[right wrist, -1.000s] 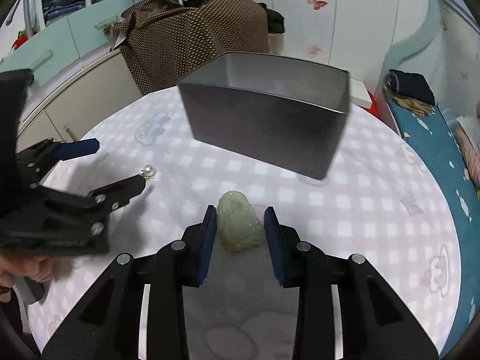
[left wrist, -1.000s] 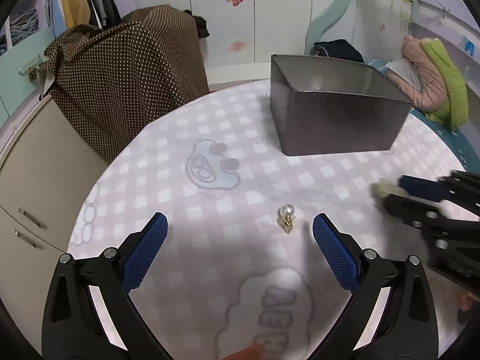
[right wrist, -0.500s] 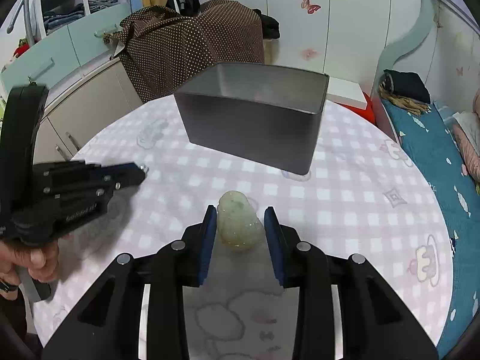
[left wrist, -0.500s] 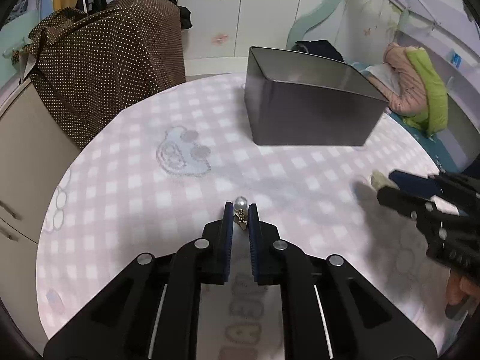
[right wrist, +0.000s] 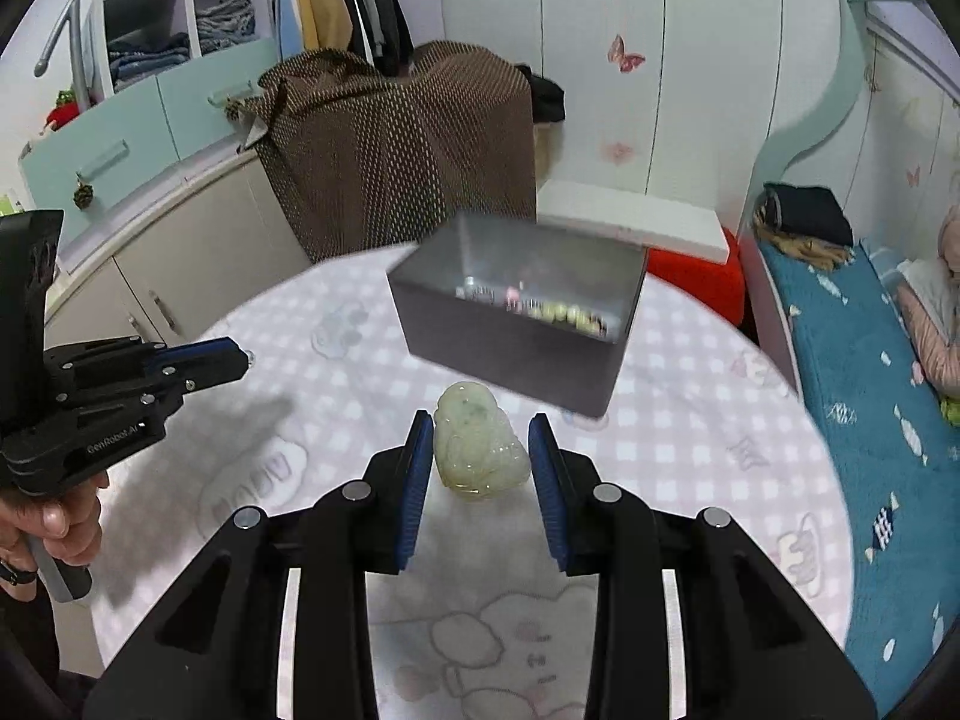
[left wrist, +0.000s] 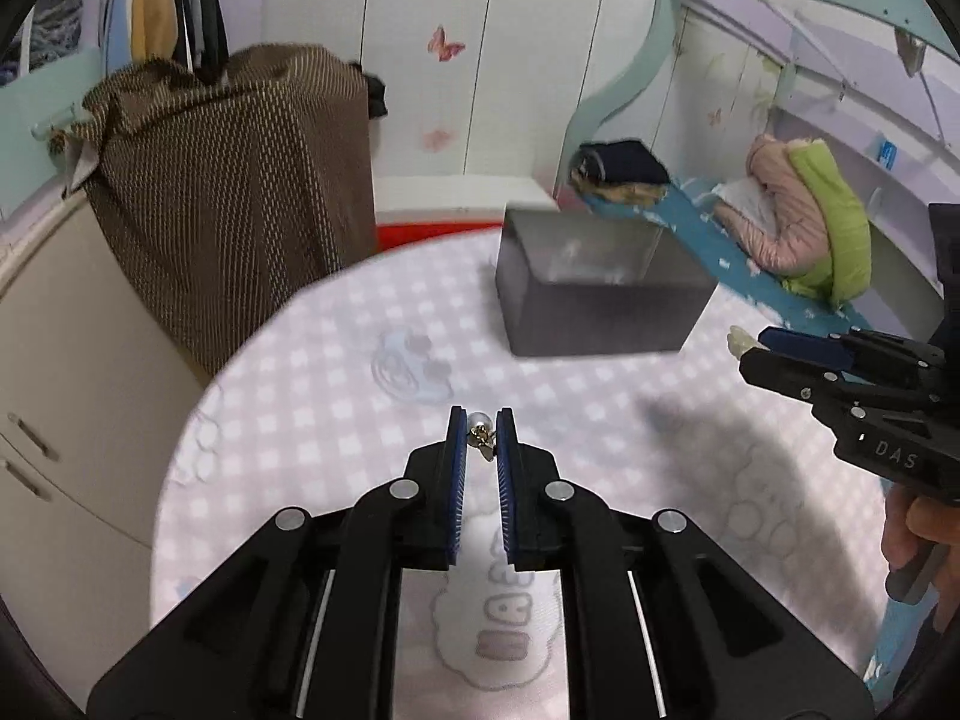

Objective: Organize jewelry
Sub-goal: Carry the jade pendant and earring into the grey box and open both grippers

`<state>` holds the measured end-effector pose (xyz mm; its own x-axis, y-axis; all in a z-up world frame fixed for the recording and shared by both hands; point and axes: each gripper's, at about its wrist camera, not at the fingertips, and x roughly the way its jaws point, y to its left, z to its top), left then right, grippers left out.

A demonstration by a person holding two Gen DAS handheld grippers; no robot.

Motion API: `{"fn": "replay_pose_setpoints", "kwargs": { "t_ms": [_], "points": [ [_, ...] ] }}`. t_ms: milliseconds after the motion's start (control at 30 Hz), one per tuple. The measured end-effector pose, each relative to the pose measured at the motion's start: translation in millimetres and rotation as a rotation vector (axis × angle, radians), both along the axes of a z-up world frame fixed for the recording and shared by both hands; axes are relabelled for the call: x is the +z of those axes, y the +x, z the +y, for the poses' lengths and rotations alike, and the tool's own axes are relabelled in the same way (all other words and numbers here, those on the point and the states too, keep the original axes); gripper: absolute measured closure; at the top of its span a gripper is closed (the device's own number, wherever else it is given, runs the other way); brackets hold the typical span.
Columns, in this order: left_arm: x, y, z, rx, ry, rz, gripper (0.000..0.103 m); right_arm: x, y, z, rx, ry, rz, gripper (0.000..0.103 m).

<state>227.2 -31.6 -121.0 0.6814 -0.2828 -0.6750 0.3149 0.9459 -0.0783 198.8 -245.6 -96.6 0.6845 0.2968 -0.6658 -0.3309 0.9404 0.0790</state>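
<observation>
Jewelry is in both of my tools now. My left tool (left wrist: 481, 441) is pinched almost shut on a small pearl earring (left wrist: 482, 433), its pearl showing between the blue tips and its gold fitting hanging just below. A second ago that tool stood wide open with the earring lying loose on the counter (left wrist: 312, 396) between its fingers; its jaws have just closed on it, and the earring now hangs above the checked cloth rather than lying on it. My right tool (right wrist: 480, 450) holds a pale green jade pendant (right wrist: 478, 450) at a moderate width, gripped from both sides, as it already was a second ago; it too has come up from the cloth.

Ahead of both tools, near the far edge of the round counter, stands an open grey box (right wrist: 522, 354). From the right wrist view I can see beads and other small pieces already lying inside it.

I judge that both picks are done and the carry to the box is under way. The earring is tiny and held only at the tips, so it could slip or swing out on the way.
</observation>
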Motion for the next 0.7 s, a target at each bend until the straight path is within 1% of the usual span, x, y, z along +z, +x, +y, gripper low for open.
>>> {"fn": "replay_pose_setpoints", "kwargs": {
  "t_ms": [200, 433, 567, 700],
  "points": [
    [47.8, -3.3, 0.5, -0.014, -0.009, -0.081, 0.093, 37.5, -3.8, -1.4, 0.003, -0.006, -0.066, 0.073],
    [105.2, 1.2, -11.8, -0.033, -0.041, -0.167, 0.093, 87.3, 3.0, -6.9, -0.009, 0.01, -0.142, 0.073],
    [131.1, 13.5, -25.3, -0.048, -0.065, -0.192, 0.093, 109.1, 13.8, -8.3, -0.015, 0.004, -0.168, 0.073],
    [147.6, 32.0, -41.4, -0.068, -0.071, -0.196, 0.093, 123.4, 31.5, -12.6, -0.029, 0.023, -0.165, 0.073]
  ]
}}
